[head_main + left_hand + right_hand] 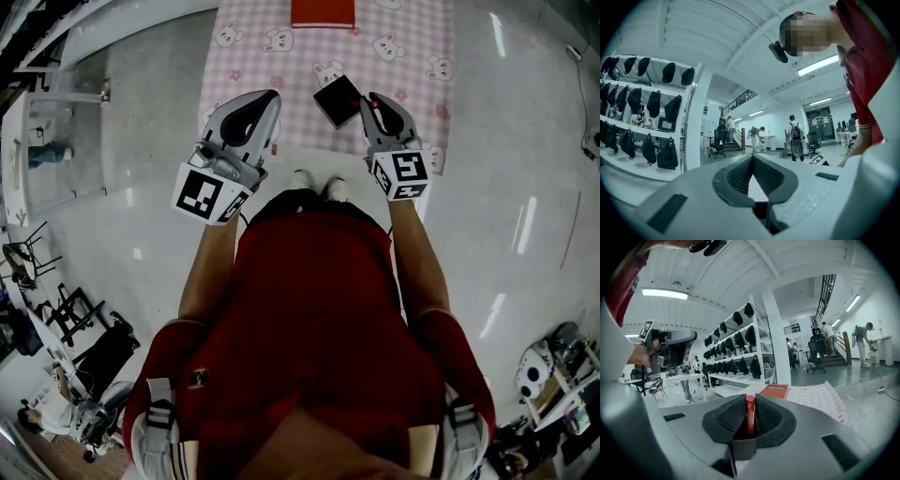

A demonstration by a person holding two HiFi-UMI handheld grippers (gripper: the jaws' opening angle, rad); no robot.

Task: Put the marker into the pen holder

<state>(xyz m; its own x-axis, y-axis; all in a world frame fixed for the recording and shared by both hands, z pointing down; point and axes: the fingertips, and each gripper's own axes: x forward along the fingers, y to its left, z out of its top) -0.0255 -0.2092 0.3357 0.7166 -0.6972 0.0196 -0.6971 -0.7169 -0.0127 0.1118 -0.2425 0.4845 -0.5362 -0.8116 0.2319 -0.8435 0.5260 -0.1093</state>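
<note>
A red marker (750, 416) stands upright between the pads of my right gripper (750, 403), which is shut on it. In the head view the right gripper (372, 101) hovers over the near edge of the pink checked tablecloth (281, 66). Its tip is right beside a black square pen holder (337, 99) that rests on the cloth. My left gripper (269, 97) is held up at the left, over the cloth's near left part. In the left gripper view its jaws (752, 159) meet at the tip with nothing between them.
A red book (322, 12) lies at the far edge of the cloth, also visible as the red book (774, 391) in the right gripper view. Shiny floor surrounds the table. Shelves with black bags (740, 364) and several people stand in the background.
</note>
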